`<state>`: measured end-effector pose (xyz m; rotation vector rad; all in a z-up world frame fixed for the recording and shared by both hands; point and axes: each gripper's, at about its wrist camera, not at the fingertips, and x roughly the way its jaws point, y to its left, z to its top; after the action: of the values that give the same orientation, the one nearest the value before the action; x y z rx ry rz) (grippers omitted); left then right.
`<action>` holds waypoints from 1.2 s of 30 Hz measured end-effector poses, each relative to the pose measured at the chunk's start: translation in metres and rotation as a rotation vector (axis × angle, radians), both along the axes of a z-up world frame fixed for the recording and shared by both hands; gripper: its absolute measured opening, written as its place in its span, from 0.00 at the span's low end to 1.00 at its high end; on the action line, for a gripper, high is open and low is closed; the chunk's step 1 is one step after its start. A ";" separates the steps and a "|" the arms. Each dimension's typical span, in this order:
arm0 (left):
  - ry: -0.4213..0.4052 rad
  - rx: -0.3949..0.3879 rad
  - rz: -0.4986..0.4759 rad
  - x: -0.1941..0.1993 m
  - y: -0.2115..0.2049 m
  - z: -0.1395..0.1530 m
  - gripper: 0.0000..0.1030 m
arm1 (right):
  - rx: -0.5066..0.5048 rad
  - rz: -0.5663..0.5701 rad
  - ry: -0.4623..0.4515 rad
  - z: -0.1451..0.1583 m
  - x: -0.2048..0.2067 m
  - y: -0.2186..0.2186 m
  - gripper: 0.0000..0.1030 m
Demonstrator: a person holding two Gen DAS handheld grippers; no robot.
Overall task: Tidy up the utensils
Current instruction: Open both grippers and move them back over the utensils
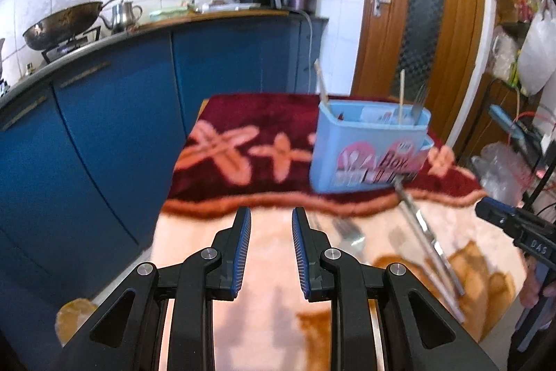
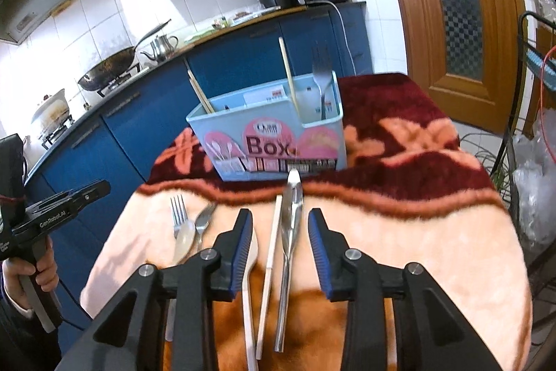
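Observation:
A light blue utensil box (image 2: 278, 134) stands on the blanket-covered table (image 2: 434, 249), with two chopsticks and a fork (image 2: 321, 82) upright in it. In front of it lie a metal knife (image 2: 291, 225) and a single wooden chopstick (image 2: 272, 249), both between the fingers of my right gripper (image 2: 279, 218). That gripper is open just above them and its pads press on neither. A white spoon (image 2: 251, 270) lies by its left finger. Further left lie a fork (image 2: 179, 212) and a spoon (image 2: 184, 240). My left gripper (image 1: 271, 218) is open and holds nothing; the box (image 1: 368, 148) is ahead to its right.
Blue kitchen cabinets (image 1: 104, 134) run close along the table's left side. A wooden door (image 2: 462, 6) stands behind the table. A wire rack with plastic bags (image 2: 535, 179) stands at the right. A hand (image 2: 21, 270) holds the left gripper (image 2: 69, 197) by the table's left edge.

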<state>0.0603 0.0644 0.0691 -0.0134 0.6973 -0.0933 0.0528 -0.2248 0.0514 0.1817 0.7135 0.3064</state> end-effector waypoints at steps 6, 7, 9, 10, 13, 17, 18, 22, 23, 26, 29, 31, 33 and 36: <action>0.083 -0.035 -0.014 0.014 -0.001 -0.025 0.24 | 0.001 -0.003 0.048 -0.016 0.008 0.002 0.36; 0.095 -0.044 -0.020 0.017 -0.004 -0.030 0.24 | -0.002 -0.003 0.050 -0.017 0.008 0.003 0.36; 0.111 -0.054 -0.031 0.023 -0.009 -0.037 0.24 | -0.005 -0.005 0.057 -0.021 0.009 0.003 0.36; 0.118 -0.059 -0.038 0.025 -0.011 -0.040 0.24 | -0.004 -0.007 0.062 -0.022 0.010 0.002 0.36; 0.137 -0.076 -0.057 0.033 -0.017 -0.049 0.30 | -0.003 -0.018 0.075 -0.027 0.011 -0.001 0.36; 0.157 -0.092 -0.073 0.042 -0.021 -0.057 0.32 | -0.003 -0.030 0.095 -0.033 0.015 -0.004 0.36; 0.162 -0.094 -0.075 0.045 -0.022 -0.060 0.32 | -0.002 -0.032 0.099 -0.035 0.015 -0.005 0.36; 0.191 -0.117 -0.072 0.055 -0.021 -0.069 0.32 | -0.003 -0.032 0.115 -0.040 0.019 -0.005 0.36; 0.198 -0.122 -0.071 0.057 -0.020 -0.071 0.32 | -0.004 -0.032 0.118 -0.041 0.020 -0.005 0.36; 0.222 -0.142 -0.077 0.063 -0.019 -0.078 0.32 | -0.007 -0.031 0.128 -0.044 0.023 -0.004 0.36; 0.217 -0.157 -0.096 0.066 -0.021 -0.080 0.32 | -0.012 -0.029 0.137 -0.046 0.025 -0.004 0.36; 0.219 -0.181 -0.113 0.069 -0.021 -0.081 0.32 | -0.017 -0.026 0.141 -0.047 0.028 -0.003 0.36; 0.221 -0.192 -0.121 0.071 -0.022 -0.082 0.32 | -0.026 -0.024 0.147 -0.048 0.030 -0.001 0.36; 0.221 -0.210 -0.133 0.073 -0.023 -0.083 0.25 | -0.039 -0.019 0.152 -0.048 0.034 0.001 0.36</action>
<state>0.1333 0.0419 -0.0140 -0.1808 0.9068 -0.2957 0.0868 -0.2234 0.0030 0.1764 0.8674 0.2621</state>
